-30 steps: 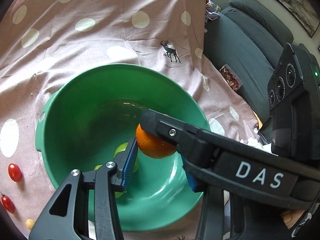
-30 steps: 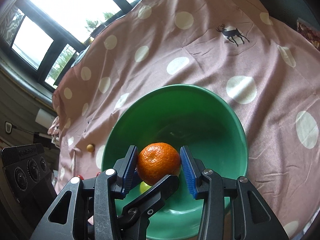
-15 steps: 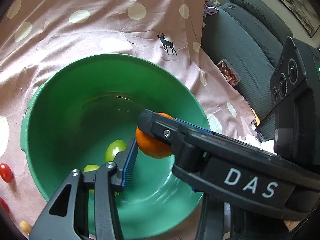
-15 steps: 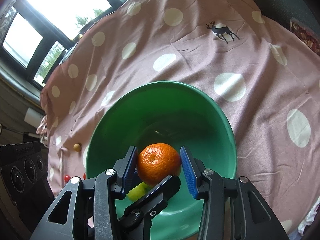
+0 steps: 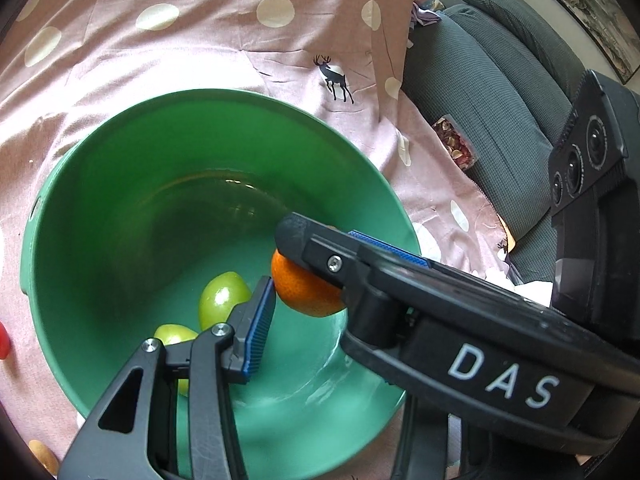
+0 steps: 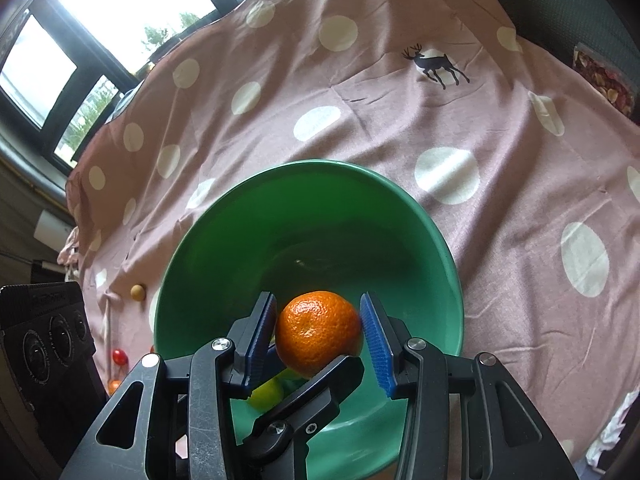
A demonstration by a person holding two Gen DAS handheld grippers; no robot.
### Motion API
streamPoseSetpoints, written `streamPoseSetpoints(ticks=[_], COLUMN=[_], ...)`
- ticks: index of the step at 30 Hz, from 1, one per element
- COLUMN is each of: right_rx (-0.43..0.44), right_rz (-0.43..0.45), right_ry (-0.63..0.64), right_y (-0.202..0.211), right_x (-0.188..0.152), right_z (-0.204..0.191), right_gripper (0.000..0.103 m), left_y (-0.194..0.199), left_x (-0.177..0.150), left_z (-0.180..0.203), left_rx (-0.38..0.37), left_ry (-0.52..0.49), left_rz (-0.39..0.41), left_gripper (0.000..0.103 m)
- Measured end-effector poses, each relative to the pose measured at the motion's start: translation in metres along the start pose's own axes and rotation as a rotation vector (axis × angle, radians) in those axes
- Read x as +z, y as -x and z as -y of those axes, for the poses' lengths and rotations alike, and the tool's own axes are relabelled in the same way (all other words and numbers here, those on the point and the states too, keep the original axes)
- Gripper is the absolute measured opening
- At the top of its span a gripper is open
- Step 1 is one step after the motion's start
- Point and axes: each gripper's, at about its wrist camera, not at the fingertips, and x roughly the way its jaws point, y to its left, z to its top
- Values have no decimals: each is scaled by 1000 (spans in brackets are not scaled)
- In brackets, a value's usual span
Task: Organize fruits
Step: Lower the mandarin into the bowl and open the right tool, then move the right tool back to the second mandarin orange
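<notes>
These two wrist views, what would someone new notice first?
The bright orange stands out, held over the green bowl between the blue pads of the right tongs, with a finger of the left tongs at its side. Two green fruits lie in the bowl's bottom. All of it sits on a pink polka-dot cloth with a deer print.

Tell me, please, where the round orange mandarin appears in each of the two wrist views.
Left wrist view: the round orange mandarin is right of centre, over the green plastic bowl, partly hidden by a black finger of the right gripper.
Right wrist view: the mandarin is low at centre, between the blue pads.
Shared landmark: the black deer print on the pink dotted cloth.
</notes>
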Motion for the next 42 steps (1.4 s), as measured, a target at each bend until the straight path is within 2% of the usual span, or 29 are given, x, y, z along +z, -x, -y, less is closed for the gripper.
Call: streamPoseSetpoints(ticks=[6, 9, 16, 19, 22, 24, 27, 29, 33, 35, 37, 42], right_rx=[-15, -24, -33, -25, -36, -28, -24, -27, -20, -19, -10, 4], right_rz=[2, 7, 11, 23, 56, 73, 98, 114, 141, 151, 163, 174], right_ry=[0, -3, -13, -13, -1, 3, 16, 28, 52, 65, 77, 123], right_y=[0, 1, 0, 4, 12, 18, 26, 30, 37, 40, 42, 44], right_x=[0, 0, -1, -1, -2, -2, -3, -4, -7, -9, -11, -18], right_z=[0, 1, 2, 1, -2, -5, -11, -15, -26, -32, -39, -62], right_gripper=[47, 47, 47, 47, 47, 46, 48, 57, 59, 67, 71, 72], left_y=[-2, -1, 8, 21, 38, 50, 72, 88, 122, 143, 163, 212], left_x=[0, 0, -2, -5, -8, -10, -18, -25, -40, -50, -61, -86], left_z=[1, 0, -2, -4, -8, -12, -22, -33, -53, -67, -82, -116], left_rx=[12, -9, 49, 74, 79, 107, 135, 156, 224, 257, 289, 403], left_ry=[-1, 2, -1, -8, -2, 5, 19, 48, 76, 107, 151, 227], left_rz=[0, 3, 32, 70, 105, 132, 182, 208, 274, 319, 362, 427], left_gripper=[42, 43, 45, 50, 53, 64, 69, 73, 82, 87, 90, 93])
